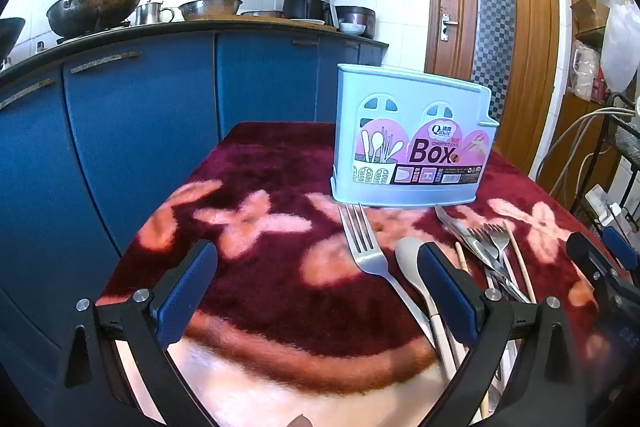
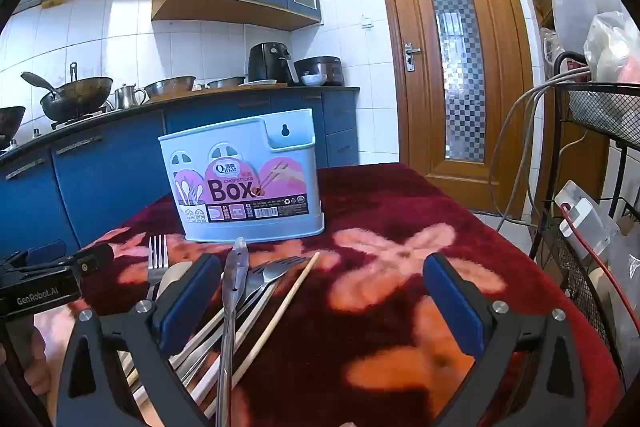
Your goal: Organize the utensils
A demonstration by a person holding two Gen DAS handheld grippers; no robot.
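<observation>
A light blue chopsticks box (image 1: 412, 135) stands upright on the red flowered cloth, also in the right wrist view (image 2: 244, 183). In front of it lie a fork (image 1: 364, 247), a grey spoon (image 1: 410, 255), and a pile with a knife (image 1: 468, 239), forks (image 1: 496, 235) and chopsticks (image 1: 520, 259). In the right wrist view the knife (image 2: 234, 279), forks (image 2: 276, 271), a chopstick (image 2: 288, 299) and the separate fork (image 2: 157, 259) lie near the left finger. My left gripper (image 1: 316, 291) is open and empty above the cloth, left of the pile. My right gripper (image 2: 320, 299) is open and empty, right of the pile.
The table (image 2: 440, 227) carries the red cloth. Blue kitchen cabinets (image 1: 140, 131) and a counter with woks and pots stand behind. A wooden door (image 2: 452, 59) is at the back right. A black wire rack (image 2: 592, 195) with cables stands at the right edge.
</observation>
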